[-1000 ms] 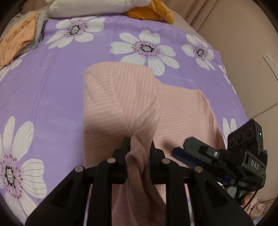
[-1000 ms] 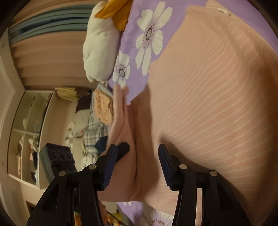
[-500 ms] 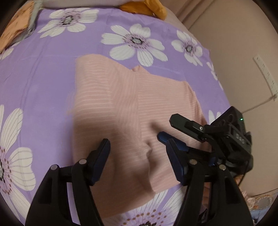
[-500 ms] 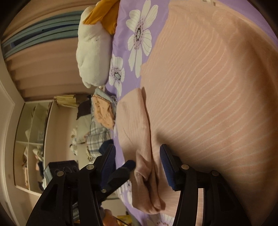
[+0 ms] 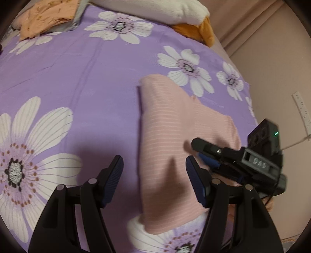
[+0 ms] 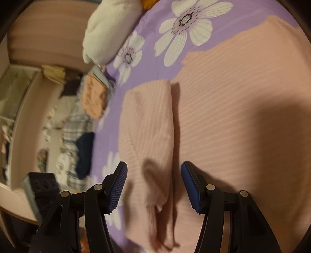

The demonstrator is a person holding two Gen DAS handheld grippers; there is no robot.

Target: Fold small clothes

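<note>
Hovering over the pink top, my left claw gapes wide, empty. My right claw, beside it, also gapes empty.

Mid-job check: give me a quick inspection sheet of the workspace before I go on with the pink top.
Surface: purple floral sheet, fairly smooth.
Job's things: pink striped top lying flat, one side panel folded over the body.
Clutter: orange garment, white pillow, clothes pile off the bed.
Grippers: left claw open, empty; right claw open above the fold.
Cables: thin cord along the wall.
Surroundings: pink curtain, shelf unit.
</note>
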